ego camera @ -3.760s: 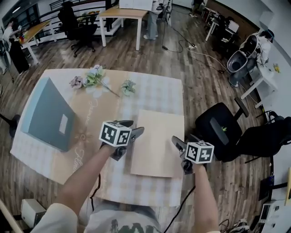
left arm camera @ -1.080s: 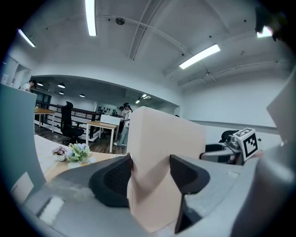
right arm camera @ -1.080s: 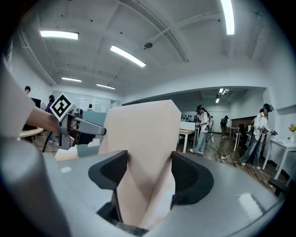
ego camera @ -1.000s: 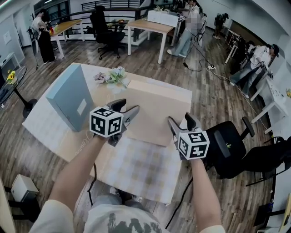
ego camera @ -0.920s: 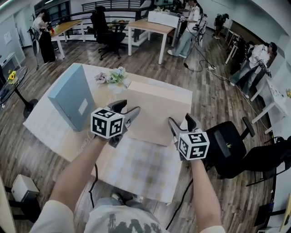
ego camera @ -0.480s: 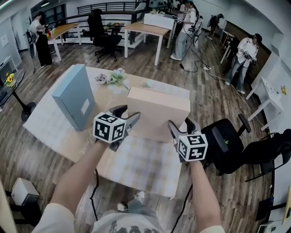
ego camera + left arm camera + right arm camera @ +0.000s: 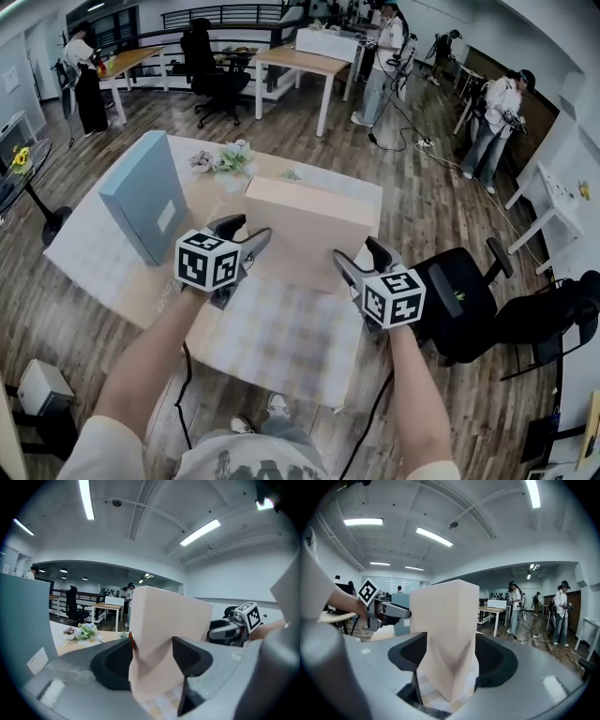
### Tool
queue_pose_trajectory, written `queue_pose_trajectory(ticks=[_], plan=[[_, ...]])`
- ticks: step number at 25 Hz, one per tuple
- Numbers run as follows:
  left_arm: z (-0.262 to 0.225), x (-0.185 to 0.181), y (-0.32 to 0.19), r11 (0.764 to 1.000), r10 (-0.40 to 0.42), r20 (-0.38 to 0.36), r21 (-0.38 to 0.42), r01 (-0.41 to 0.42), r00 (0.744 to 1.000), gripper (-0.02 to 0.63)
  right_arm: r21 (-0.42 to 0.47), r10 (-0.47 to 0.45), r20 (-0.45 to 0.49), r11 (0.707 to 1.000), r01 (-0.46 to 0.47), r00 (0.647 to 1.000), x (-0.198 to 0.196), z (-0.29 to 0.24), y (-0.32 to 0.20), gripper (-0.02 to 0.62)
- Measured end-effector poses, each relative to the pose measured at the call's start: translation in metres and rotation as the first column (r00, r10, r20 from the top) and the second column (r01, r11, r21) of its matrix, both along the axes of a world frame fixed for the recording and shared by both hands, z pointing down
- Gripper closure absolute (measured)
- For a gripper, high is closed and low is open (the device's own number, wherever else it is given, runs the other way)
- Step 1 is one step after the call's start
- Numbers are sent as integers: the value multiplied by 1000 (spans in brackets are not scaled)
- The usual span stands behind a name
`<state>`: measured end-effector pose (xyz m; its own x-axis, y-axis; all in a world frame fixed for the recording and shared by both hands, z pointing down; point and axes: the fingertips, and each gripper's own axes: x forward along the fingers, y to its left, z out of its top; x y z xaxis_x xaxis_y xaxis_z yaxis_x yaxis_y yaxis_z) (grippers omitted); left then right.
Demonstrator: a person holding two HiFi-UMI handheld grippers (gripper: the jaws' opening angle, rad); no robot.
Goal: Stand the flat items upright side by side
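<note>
beige box (image 7: 305, 225) upright on the worktop (image 7: 272, 328), blue box (image 7: 141, 192) upright to its left but apart. left tongs (image 7: 246, 228) clamp one end; right tongs (image 7: 358, 251) have just been opening, box end between them. to do: close the gap, release.

Two flat boxes stand on the one bench (image 7: 281, 342): one beige box (image 7: 309, 220), and one blue-grey box (image 7: 141, 197) at its 9 o'clock. One bunch of flowers (image 7: 217, 159) lies at 11 o'clock. One black chair (image 7: 459, 300) sits at 3 o'clock.
</note>
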<state>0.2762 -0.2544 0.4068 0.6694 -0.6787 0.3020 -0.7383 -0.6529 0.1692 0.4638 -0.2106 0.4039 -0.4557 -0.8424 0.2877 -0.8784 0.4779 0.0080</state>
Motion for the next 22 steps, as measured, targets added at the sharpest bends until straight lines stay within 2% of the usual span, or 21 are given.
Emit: queue_pose_trajectory(ticks=[5,9,13,18,22], plan=[[0,-2,-8,999,-49,-13,16,49,999,342,-36,-140,42,989,141,989,3,3,-16,227],[0,-1,-10,997,-74,-9,20,74,997,342,-55,-267,36,962,269,963,-5,9,-29,163],[-1,-2,-7,997,-80,7,12,80,997,342,-79,-365,75,925,371,928,-21,15,-39,140],[0,-2,-8,996,-85,23,7,84,996,342,-58,-419,89,903,425,903,-36,17,-49,140],[0,-3,-7,996,-89,26,7,89,996,342,-16,-408,50,912,410,911,-38,13,-53,204]])
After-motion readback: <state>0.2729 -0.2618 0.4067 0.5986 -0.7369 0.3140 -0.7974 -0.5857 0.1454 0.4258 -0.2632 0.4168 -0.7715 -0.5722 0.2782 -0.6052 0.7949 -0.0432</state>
